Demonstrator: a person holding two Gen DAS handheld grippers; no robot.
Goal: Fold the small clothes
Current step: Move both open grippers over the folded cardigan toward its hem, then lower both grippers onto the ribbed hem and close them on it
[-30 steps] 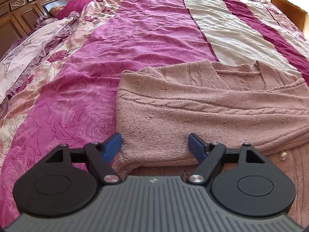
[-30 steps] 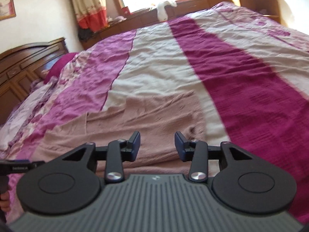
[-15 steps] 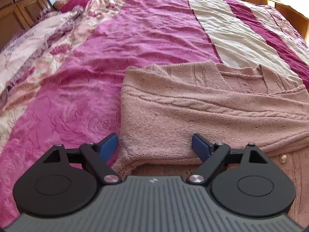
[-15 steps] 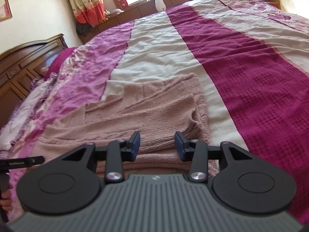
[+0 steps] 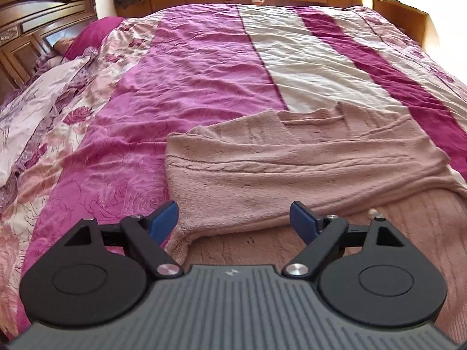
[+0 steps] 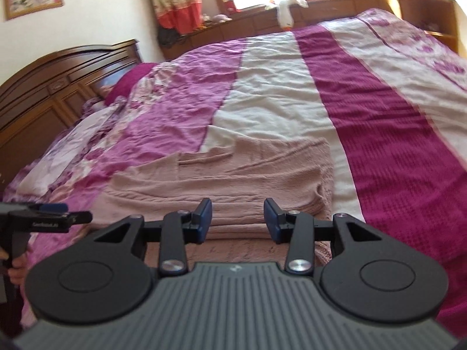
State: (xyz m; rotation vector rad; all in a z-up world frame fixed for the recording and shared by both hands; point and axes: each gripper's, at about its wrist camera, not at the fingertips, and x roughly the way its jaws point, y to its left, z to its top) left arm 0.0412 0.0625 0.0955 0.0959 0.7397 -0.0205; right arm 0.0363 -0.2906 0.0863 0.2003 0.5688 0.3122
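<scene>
My left gripper (image 5: pixel 233 218) hangs with its blue-padded jaws spread wide and empty, just above the near left corner of the dusty-pink knitted cardigan (image 5: pixel 292 169); my right gripper (image 6: pixel 238 218) is likewise parted and holds nothing, over the cardigan's near right part; the cardigan lies partly folded, a sleeve across its body, on the magenta, pink and cream striped bedspread (image 5: pixel 204 67); a dark carved wooden headboard (image 6: pixel 58 78) stands far left.

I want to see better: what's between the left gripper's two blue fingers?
In the left wrist view, only the folded pink sweater lies between the open left gripper's fingers, ungripped.
</scene>
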